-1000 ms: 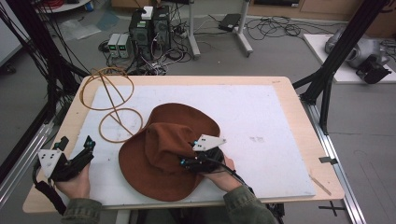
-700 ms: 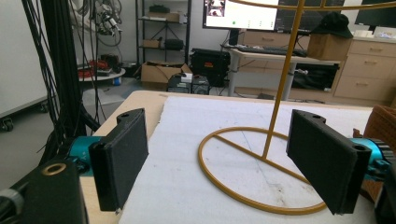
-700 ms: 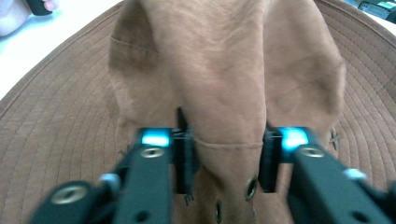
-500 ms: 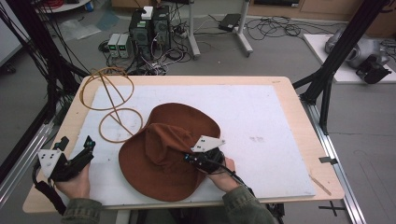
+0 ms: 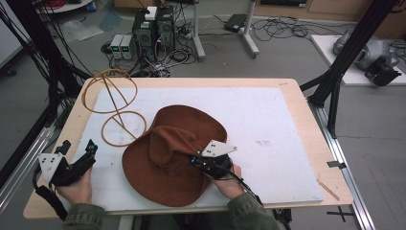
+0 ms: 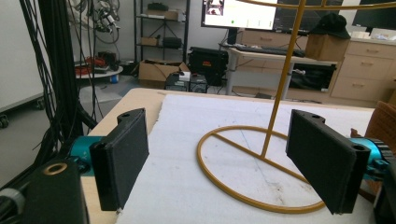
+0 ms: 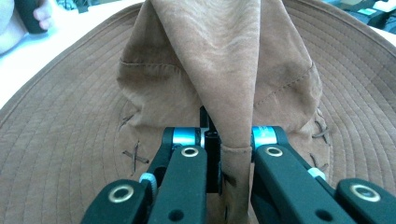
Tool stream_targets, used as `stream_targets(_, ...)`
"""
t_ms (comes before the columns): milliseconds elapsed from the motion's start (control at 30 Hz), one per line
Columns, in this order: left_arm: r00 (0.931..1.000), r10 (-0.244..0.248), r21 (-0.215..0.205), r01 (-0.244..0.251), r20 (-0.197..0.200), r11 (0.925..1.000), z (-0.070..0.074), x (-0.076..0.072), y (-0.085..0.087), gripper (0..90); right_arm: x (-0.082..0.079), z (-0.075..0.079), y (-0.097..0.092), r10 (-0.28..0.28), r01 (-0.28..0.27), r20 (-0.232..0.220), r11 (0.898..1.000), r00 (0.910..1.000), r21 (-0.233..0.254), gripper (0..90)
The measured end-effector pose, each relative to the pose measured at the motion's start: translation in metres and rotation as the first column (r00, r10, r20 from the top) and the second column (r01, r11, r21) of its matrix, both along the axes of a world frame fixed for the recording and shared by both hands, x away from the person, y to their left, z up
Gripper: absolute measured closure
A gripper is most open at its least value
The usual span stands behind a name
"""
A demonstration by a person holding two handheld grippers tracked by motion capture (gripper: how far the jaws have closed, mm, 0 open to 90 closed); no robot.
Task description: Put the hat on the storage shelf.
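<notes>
Light wooden table (image 5: 306,129) was covered by 1 white foam sheet (image 5: 268,120), wood left bare at the edges. On the sheet: 1 brown hat (image 5: 167,163) at front-centre and, just beside its left, a yellow wire stand (image 5: 117,112) with its ring base laid flat.

Even, soft indoor light with faint shadows throughout; all views slightly blurred, and the gripper views bend at their edges.

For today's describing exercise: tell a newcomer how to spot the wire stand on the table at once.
Start at the white mat covering the wooden table, then go to its far left corner. There, beside the brown hat, stands the wire stand. It alone is thin yellow wire: a flat ring base, a slim post, rings on top.
</notes>
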State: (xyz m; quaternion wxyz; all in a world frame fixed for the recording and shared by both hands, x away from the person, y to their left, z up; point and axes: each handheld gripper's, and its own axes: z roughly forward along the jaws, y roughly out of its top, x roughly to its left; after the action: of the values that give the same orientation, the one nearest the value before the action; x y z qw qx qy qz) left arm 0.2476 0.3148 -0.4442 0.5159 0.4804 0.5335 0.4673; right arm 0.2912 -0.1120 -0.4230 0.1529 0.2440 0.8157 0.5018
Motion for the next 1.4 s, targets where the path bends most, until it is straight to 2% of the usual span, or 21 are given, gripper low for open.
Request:
stream_targets(200, 1.0000, -0.004, -0.002, 0.004, -0.002, 1.0000, 0.000, 0.000, 0.000, 21.5, -0.005, 0.005, -0.006, -0.032, 0.030, 0.043, 0.998, 0.9985, 0.058, 88.1)
stream_targets(367, 1.0000, -0.007, -0.002, 0.007, -0.003, 1.0000, 0.000, 0.000, 0.000, 21.5, -0.007, 0.011, -0.012, -0.064, 0.055, 0.068, 0.989, 0.9956, 0.134, 88.1)
stream_targets(467, 1.0000, -0.009, -0.005, 0.009, -0.003, 0.9999, -0.001, 0.001, 0.000, 21.5, -0.008, 0.015, -0.016, -0.077, 0.063, 0.072, 0.982, 0.9944, 0.178, 88.1)
stream_targets(600, 0.9999, -0.011, -0.004, 0.011, -0.005, 0.9999, -0.001, 0.001, 0.000, 21.5, -0.011, 0.020, -0.022, -0.097, 0.071, 0.104, 0.970, 0.9898, 0.231, 88.0)
stream_targets(900, 0.9999, -0.010, -0.003, 0.010, -0.005, 0.9999, -0.001, 0.001, 0.000, 21.5, -0.013, 0.030, -0.030, -0.116, 0.064, 0.148, 0.945, 0.9822, 0.320, 88.0)
stream_targets(967, 0.9999, -0.010, -0.004, 0.010, -0.006, 0.9999, -0.001, 0.001, 0.000, 21.5, -0.013, 0.031, -0.032, -0.116, 0.061, 0.144, 0.938, 0.9828, 0.341, 88.0)
stream_targets(1233, 0.9999, -0.012, -0.004, 0.012, -0.005, 0.9999, -0.001, 0.001, -0.001, 21.5, -0.012, 0.043, -0.033, -0.127, 0.056, 0.172, 0.928, 0.9767, 0.369, 87.8)
stream_targets(1400, 0.9999, -0.017, -0.009, 0.017, -0.005, 0.9998, -0.001, 0.001, -0.002, 21.5, -0.011, 0.054, -0.031, -0.134, 0.049, 0.189, 0.916, 0.9727, 0.397, 87.8)
